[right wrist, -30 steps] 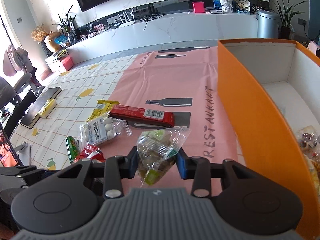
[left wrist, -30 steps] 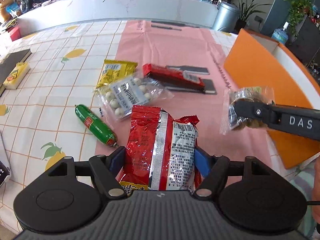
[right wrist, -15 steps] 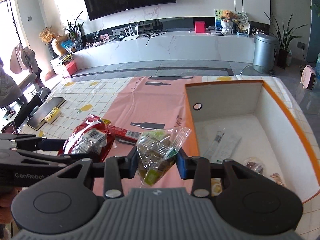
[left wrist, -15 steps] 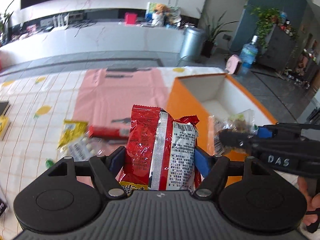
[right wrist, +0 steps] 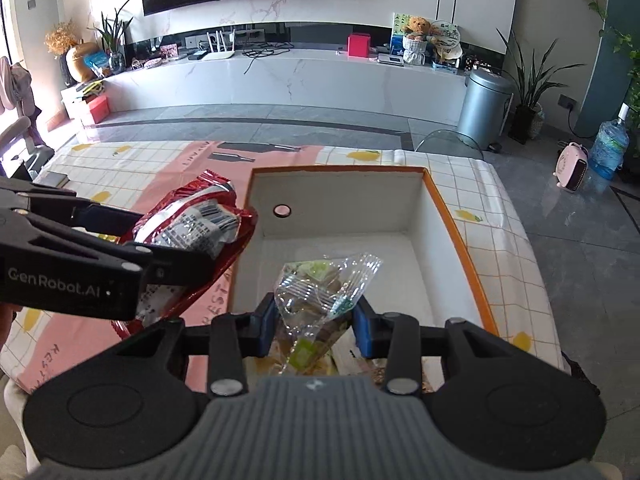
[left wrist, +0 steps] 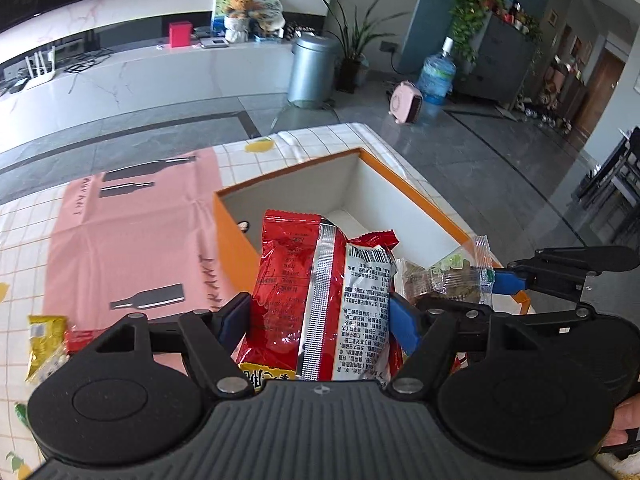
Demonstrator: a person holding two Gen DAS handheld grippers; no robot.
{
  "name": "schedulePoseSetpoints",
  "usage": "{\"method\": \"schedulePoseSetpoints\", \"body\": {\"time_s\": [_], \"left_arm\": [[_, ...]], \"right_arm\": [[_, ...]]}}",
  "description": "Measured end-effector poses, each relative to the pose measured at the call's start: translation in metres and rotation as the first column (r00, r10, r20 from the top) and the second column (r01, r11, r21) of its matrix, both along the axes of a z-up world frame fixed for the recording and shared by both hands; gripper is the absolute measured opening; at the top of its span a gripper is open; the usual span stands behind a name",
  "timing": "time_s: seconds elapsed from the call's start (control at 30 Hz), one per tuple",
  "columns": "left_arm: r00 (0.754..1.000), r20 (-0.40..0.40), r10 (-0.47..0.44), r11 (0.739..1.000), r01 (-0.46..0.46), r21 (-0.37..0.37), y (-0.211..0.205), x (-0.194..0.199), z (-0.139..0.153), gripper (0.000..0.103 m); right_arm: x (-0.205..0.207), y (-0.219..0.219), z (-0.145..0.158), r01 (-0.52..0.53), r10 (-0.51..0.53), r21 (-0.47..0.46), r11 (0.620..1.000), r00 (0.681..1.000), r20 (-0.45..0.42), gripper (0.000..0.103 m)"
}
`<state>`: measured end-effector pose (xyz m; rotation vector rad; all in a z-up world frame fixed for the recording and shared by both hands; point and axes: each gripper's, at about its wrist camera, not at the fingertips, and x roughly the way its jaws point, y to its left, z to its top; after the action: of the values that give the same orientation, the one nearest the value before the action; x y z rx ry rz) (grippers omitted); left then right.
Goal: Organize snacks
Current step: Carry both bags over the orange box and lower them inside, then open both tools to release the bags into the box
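Note:
My left gripper [left wrist: 320, 320] is shut on a red and silver snack bag [left wrist: 320, 292], held upright above the near left edge of the orange box [left wrist: 228, 224]. In the right wrist view the same red bag [right wrist: 192, 228] hangs at the box's left wall. My right gripper [right wrist: 314, 328] is shut on a clear packet of green-labelled snacks [right wrist: 320, 292], held over the white inside of the orange box [right wrist: 460, 240]. That clear packet [left wrist: 444, 280] shows beside the red bag in the left wrist view.
A pink mat [left wrist: 132, 240] covers the chequered tablecloth left of the box. A yellow packet [left wrist: 44, 336] and a red pack lie at the mat's near left. Small snacks lie on the box floor [right wrist: 380, 368] under my right gripper. The table edge runs right of the box.
Both grippers have risen and swung right from above the mat to over the orange box, each keeping its packet. The snacks left on the table have slid out to the left edge of view.

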<state>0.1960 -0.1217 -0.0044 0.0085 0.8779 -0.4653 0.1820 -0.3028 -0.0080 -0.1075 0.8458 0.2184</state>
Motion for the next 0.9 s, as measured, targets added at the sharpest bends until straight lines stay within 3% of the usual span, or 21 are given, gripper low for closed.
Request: {"method": "schedulePoseSetpoints", "body": {"time_s": [0.3,0.47,0.57,0.77,0.9], "left_arm": [[0.995,-0.047,-0.092,0.991,0.096,0.093,-0.033,0.025,-0.037,0.083],[0.993,0.021,-0.119,0.974,0.112,0.195,-0.045,0.027,-0.037,0.082],[0.987,0.010,-0.163,0.970,0.159,0.183,-0.053,0.028,-0.034,0.081],[0.973,-0.001,-0.230,0.933,0.221,0.284,-0.074,0.029,-0.049,0.081],[0.964,-0.038,-0.264,0.913,0.263,0.313,-0.080,0.030,-0.057,0.080]], "right_arm": [[0.032,-0.012,-0.039,-0.020,0.014,-0.065,0.998,0.996,-0.091,0.037],[0.045,-0.013,-0.057,-0.047,0.036,-0.080,0.996,0.990,-0.133,0.037],[0.050,-0.013,-0.066,-0.060,0.044,-0.096,0.994,0.987,-0.157,0.037],[0.057,-0.016,-0.076,-0.079,0.058,-0.107,0.991,0.980,-0.189,0.037],[0.057,-0.015,-0.081,-0.107,0.080,-0.121,0.987,0.974,-0.210,0.037]]}}
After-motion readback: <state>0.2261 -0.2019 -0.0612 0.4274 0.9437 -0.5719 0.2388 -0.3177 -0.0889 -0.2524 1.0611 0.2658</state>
